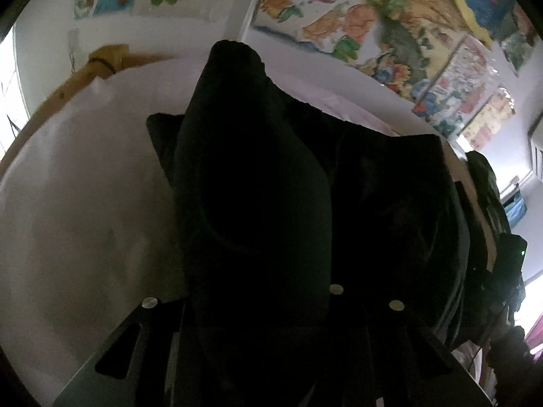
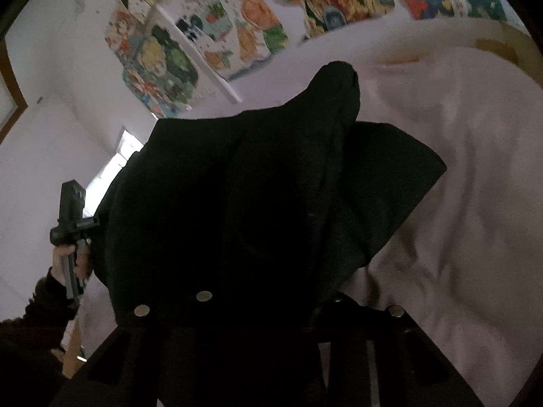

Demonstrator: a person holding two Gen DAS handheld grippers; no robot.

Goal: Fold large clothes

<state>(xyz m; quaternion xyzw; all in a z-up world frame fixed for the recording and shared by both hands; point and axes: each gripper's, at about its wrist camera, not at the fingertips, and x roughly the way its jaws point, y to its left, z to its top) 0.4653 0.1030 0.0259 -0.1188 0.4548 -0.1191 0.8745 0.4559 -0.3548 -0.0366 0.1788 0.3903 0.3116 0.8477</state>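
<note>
Left gripper [image 1: 258, 308] and right gripper [image 2: 261, 308] clamped, raised

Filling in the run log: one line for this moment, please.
stage: lifting | left claw: shut on black garment | right claw: shut on black garment | surface: pale sheet

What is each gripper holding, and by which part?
Both the left gripper and right gripper grip the black garment at bunched fabric; which part cannot be told.

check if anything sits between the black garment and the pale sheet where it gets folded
Nothing visible does. The black garment hangs bunched over both tools, and the pale sheet beyond and beside it looks bare, only wrinkled. The part directly under the cloth is hidden.
</note>
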